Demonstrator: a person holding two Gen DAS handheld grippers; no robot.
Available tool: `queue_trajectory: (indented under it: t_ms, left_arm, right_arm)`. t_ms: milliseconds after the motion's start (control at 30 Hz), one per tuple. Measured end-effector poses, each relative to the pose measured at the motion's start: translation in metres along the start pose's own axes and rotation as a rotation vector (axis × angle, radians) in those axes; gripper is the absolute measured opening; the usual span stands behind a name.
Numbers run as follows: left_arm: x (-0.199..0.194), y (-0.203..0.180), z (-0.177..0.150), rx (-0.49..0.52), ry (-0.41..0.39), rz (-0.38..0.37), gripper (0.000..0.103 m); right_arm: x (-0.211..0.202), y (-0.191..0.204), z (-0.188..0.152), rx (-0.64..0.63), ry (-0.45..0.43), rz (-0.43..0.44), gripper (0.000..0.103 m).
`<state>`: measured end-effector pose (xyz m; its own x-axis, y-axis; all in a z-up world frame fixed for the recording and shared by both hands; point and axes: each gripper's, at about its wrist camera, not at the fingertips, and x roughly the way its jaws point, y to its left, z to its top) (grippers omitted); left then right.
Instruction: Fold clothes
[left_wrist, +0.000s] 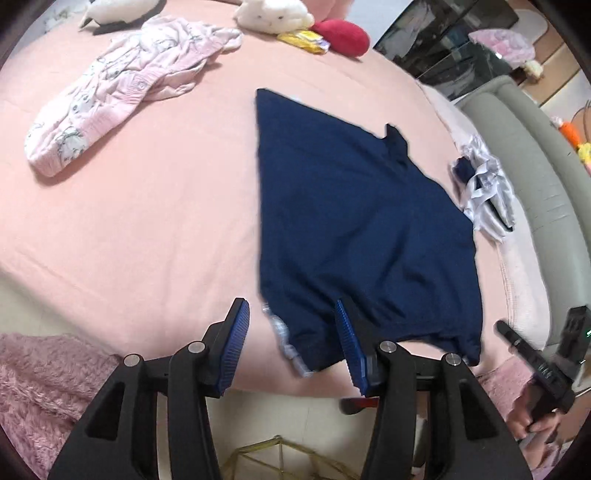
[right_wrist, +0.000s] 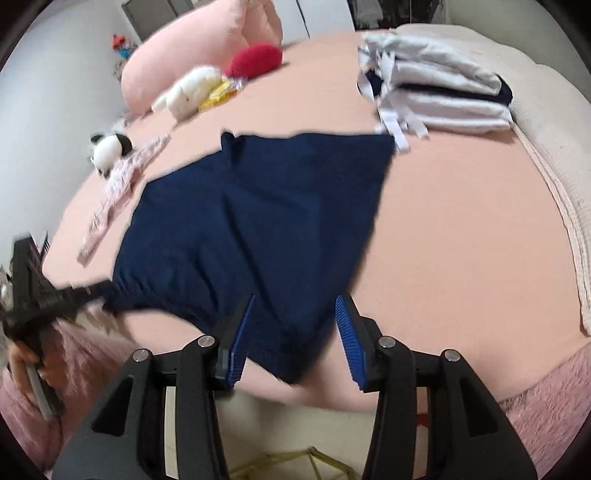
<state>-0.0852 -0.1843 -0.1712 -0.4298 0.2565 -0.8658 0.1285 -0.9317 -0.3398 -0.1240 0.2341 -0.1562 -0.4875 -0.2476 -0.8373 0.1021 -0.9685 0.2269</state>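
Bedding in salmon pink covers the whole work surface: a wide bed (left_wrist: 140, 206) whose sheet lies smooth. Spread flat near its front edge is a navy garment (left_wrist: 354, 221), its hem hanging close to the mattress edge. Farther back on the left, a crumpled pink patterned garment (left_wrist: 122, 92) lies by itself, well apart from the navy one. To the right, a stack of folded white and navy clothes (right_wrist: 439, 88) sits near the bed's side, on the edge of a pale quilted blanket (right_wrist: 554, 177). At the head of the bed are a white plush toy (left_wrist: 271, 14), a red cushion (left_wrist: 341, 37), a long pink pillow (right_wrist: 199, 55) and a small black-and-white plush (right_wrist: 109, 147). A fuzzy pink throw (left_wrist: 40, 384) drapes over the front of the bed. Beyond the right side stand a grey padded frame (left_wrist: 535, 177) and dark glass furniture.

The left gripper (left_wrist: 291, 332) hovers over the near left corner of the navy garment, its blue pads parted and pressing on nothing. The right gripper (right_wrist: 295, 328) hangs over the near right corner, jaws likewise apart, cloth below them but not pinched.
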Motion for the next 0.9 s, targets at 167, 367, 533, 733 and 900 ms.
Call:
queue_trajectory:
  t_ms: [167,367,533,733,900]
  left_arm:
    - [0.001,-0.02,-0.009,0.138,-0.005,0.175,0.051]
    - [0.002,-0.012,-0.013,0.061,-0.014,0.088,0.049]
    - [0.003,-0.029,-0.011,0.152,-0.035,0.217,0.048]
    - [-0.004,-0.035,0.01,0.077,-0.124,-0.02,0.046]
    - [0.015,-0.043,0.011,0.11,-0.069,-0.026,0.047]
  right_arm:
    - [0.017,-0.004,-0.019,-0.1,0.105,-0.177,0.045]
    - [0.013,-0.035,-0.01,0.13,0.092,-0.077,0.048]
    - [0.019,-0.024,-0.024,-0.027,0.115,-0.238,0.048]
    - [0.012,-0.049,-0.017,0.14,0.105,-0.029,0.049]
    - [0.034,-0.046,-0.01,0.214,0.179,0.058,0.063]
